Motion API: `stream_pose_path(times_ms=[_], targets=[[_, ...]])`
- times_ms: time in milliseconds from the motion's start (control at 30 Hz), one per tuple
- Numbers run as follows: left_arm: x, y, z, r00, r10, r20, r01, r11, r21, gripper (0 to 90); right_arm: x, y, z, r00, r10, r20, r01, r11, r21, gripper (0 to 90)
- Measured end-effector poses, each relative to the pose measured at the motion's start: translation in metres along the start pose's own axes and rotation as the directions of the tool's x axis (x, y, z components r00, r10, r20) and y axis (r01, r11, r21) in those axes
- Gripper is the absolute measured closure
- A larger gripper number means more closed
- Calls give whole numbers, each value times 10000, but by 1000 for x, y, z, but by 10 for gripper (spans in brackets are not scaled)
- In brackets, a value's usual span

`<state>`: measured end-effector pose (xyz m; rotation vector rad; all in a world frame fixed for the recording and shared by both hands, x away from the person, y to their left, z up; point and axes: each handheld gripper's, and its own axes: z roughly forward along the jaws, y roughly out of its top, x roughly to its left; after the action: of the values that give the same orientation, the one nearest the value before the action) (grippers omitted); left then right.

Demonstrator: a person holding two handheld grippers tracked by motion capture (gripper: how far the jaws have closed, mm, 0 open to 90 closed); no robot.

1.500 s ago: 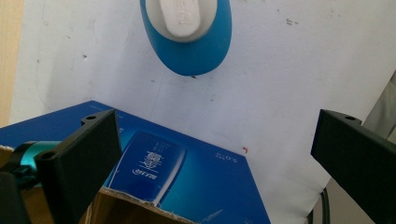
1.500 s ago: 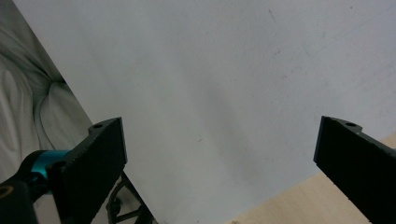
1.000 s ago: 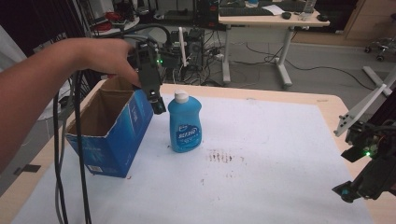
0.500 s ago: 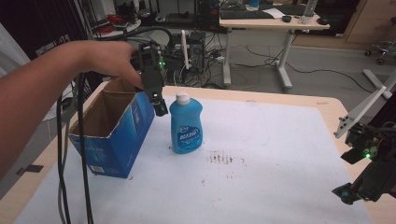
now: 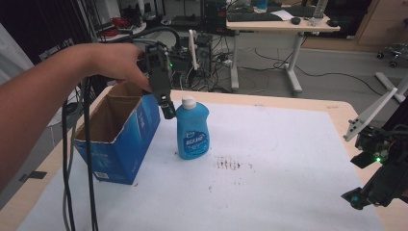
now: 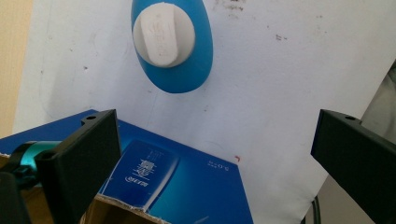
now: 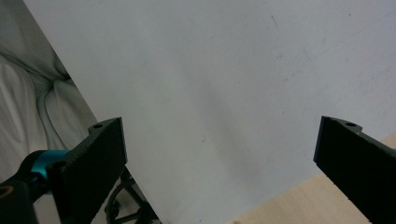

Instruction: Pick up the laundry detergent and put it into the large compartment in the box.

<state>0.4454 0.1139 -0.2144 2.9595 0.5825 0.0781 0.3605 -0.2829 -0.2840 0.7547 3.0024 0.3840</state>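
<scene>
Jaws of the left gripper (image 5: pixel 168 109) are held spread wide, empty, above the blue bottle (image 5: pixel 192 129), which stands upright beside the open box (image 5: pixel 120 139) near the table's (image 5: pixel 298 103) far left corner.

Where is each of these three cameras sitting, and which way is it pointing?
High view: fixed above the person's side, facing forward and down on the table; shows the forearm, left gripper and right gripper.
Left gripper view: rides the left gripper, looking down past its open jaws at the bottle and box.
Right gripper view: rides the right gripper, looking down between open jaws at the white sheet.
Shared: the high and left gripper views both show the bottle and box.
</scene>
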Motion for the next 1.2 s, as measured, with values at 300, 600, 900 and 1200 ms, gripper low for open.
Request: stream_pose_path(times_ms=[300,600,900,1200], targets=[[5,7,-2,9973,-740,-20,739,9967,-331,17,-3,-2,0,10000,63,9,-63,10000,-18,16],[9,18,3,9920,-1257,-81,1254,9916,-319,17,-5,-1,1,10000,56,1,-56,10000,11,16],[14,26,10,9884,-1519,-12,1516,9873,-482,17,-6,-1,2,10000,38,14,-38,10000,16,16],[19,30,26,9852,-1693,285,1705,9840,-510,17,-6,1,3,10000,1,18,-2,10000,55,16]])
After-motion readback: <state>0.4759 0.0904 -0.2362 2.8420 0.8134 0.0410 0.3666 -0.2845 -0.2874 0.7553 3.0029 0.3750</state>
